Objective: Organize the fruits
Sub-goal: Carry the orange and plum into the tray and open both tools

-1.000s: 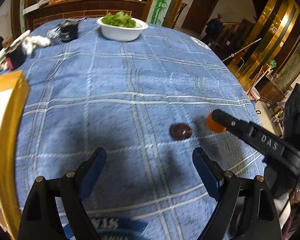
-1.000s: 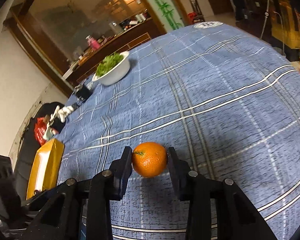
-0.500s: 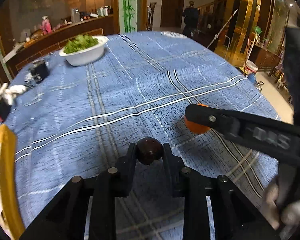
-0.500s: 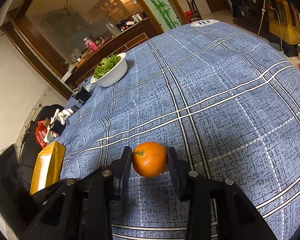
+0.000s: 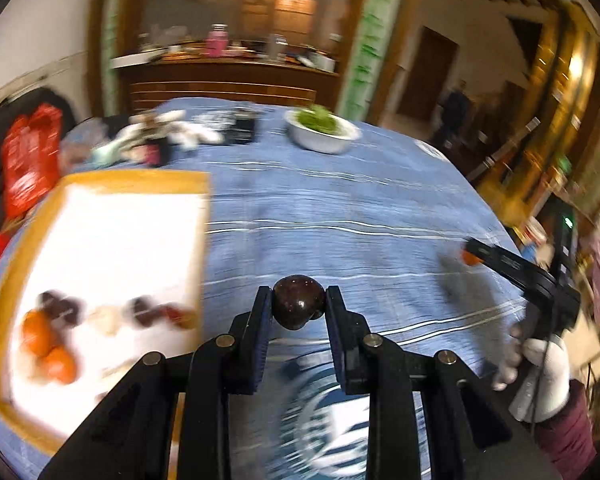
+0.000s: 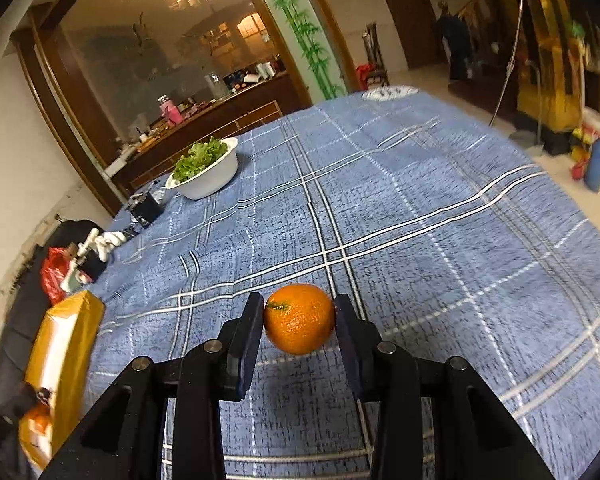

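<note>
An orange (image 6: 300,319) is clamped between the fingers of the right hand-held gripper (image 6: 299,322). It is held above the blue checked cloth (image 6: 400,216) on the bench.

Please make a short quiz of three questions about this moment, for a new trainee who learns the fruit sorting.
1. True or false: the left gripper is open and holds nothing.
2. Multiple choice: what does the right gripper hold? A) a dark plum B) an orange C) lettuce
3. Fill in: the yellow-rimmed tray with fruit already in it lies to the ____ of the left gripper in the left wrist view.

Key
1. False: it is shut on the dark plum.
2. B: the orange sits between its fingers.
3. left
</note>
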{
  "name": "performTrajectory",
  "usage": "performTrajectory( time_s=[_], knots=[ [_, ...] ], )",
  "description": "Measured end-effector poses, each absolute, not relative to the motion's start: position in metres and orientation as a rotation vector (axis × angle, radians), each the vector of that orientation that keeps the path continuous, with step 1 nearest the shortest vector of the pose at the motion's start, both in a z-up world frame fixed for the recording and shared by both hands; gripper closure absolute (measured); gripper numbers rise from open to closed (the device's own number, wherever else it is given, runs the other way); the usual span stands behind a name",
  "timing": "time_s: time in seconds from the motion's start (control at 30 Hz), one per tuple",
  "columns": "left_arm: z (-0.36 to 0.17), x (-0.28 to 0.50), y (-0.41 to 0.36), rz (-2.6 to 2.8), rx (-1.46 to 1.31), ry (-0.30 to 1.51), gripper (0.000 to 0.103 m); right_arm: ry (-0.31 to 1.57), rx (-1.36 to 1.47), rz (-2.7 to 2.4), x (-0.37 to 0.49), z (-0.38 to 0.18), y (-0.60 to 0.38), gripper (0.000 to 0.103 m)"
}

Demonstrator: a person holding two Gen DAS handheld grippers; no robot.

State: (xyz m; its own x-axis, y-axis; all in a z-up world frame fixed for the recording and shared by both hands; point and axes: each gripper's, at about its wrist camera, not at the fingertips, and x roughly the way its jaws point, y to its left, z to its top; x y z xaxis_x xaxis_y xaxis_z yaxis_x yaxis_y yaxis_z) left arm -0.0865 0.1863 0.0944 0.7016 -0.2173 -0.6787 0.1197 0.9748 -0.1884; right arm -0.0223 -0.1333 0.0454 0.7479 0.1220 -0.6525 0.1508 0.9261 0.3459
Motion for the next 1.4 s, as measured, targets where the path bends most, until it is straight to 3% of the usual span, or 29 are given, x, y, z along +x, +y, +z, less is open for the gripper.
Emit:
performTrajectory(
  time_s=[0.17, 0.43, 0.9, 0.93, 1.07, 1.2, 1.37, 1.4],
  knots=[
    [0.101, -0.115, 0.263, -0.081, -0.231, 0.726, 0.077, 0.751, 0.417, 0.132, -0.053, 0.06, -0.089, 0.064],
    [0.084, -0.138, 0.347, 0.021, -0.385, 0.711, 0.077, 0.774, 0.197, 0.399, -0.073, 0.094, 0.049, 0.063],
    [0.049, -0.127, 0.365, -0.001, -0.442, 0.777, 0.075, 0.897, -0.028, 0.57, -0.06, 0.059, 0.203, 0.062],
    [0.049, -0.126, 0.366, -0.001, -0.444, 0.779, 0.073, 0.907, -0.035, 0.568, -0.057, 0.056, 0.208, 0.062],
    [0.052, -0.127, 0.367, 0.001, -0.454, 0.768, 0.042, 0.933, -0.034, 0.575, -0.049, 0.048, 0.213, 0.062],
    [0.059, -0.131, 0.369, 0.019, -0.461, 0.748, 0.038, 0.899, -0.001, 0.577, -0.053, 0.056, 0.204, 0.04],
    [0.074, -0.14, 0.363, 0.097, -0.414, 0.717, 0.03, 0.825, 0.045, 0.536, -0.072, 0.079, 0.181, 0.039],
    [0.078, -0.142, 0.36, 0.122, -0.386, 0.707, 0.028, 0.798, 0.063, 0.517, -0.08, 0.084, 0.171, 0.035]
  ],
)
